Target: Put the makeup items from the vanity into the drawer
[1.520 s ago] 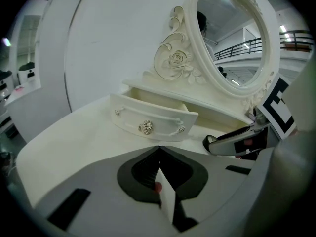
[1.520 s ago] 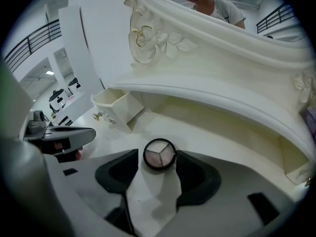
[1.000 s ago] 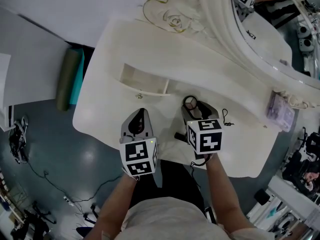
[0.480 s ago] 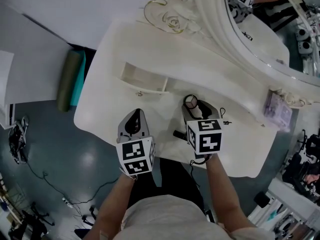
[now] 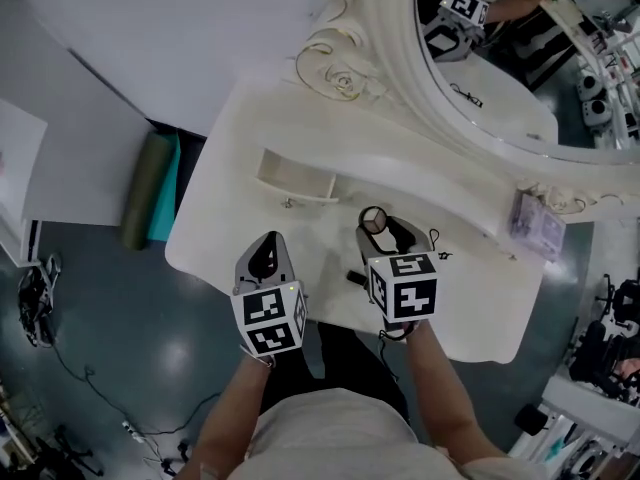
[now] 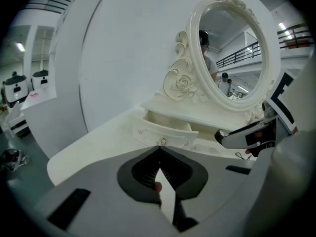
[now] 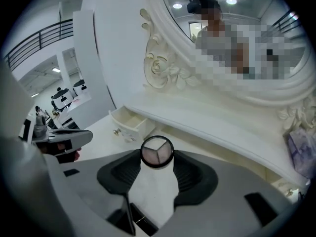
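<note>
Right tongs point(image 7: 157, 158) pinching round compact point(image 7: 157, 151), carved white vanity point(image 5: 220, 218)

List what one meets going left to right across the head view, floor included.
green roll → open drawer → round compact, held in the right gripper → lilac packet. The left gripper overlaps the drawer, so it is left out.
</note>
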### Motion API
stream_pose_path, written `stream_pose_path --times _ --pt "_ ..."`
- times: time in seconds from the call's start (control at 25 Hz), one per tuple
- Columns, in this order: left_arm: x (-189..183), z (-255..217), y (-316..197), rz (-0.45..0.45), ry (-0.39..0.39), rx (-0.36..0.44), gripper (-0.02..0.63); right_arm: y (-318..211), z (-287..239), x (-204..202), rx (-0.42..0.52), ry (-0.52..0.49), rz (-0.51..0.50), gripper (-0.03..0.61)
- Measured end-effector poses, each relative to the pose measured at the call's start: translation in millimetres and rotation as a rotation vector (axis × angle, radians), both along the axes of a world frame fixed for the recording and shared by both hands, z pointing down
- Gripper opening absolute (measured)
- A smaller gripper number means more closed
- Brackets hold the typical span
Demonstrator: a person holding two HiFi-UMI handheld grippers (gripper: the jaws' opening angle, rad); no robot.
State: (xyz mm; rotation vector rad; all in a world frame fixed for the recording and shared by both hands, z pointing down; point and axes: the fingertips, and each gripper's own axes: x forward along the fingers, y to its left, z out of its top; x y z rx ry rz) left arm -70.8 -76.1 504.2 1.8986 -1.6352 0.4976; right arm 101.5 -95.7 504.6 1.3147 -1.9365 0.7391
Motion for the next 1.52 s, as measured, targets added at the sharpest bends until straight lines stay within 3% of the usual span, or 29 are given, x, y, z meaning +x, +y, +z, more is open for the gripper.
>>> stream_pose_path --times 0.6,1.52 --pt "-39 -47 -17 -0.051 0.017 0.101 0.008 -24 -44 -77 0.083 -0.046 -0.118 0.221" --pt "-69 -12 -44 -0.108 0.036 0.020 0.008 -73 -6 -151 -0.073 -0.125 -0.202 0.221"
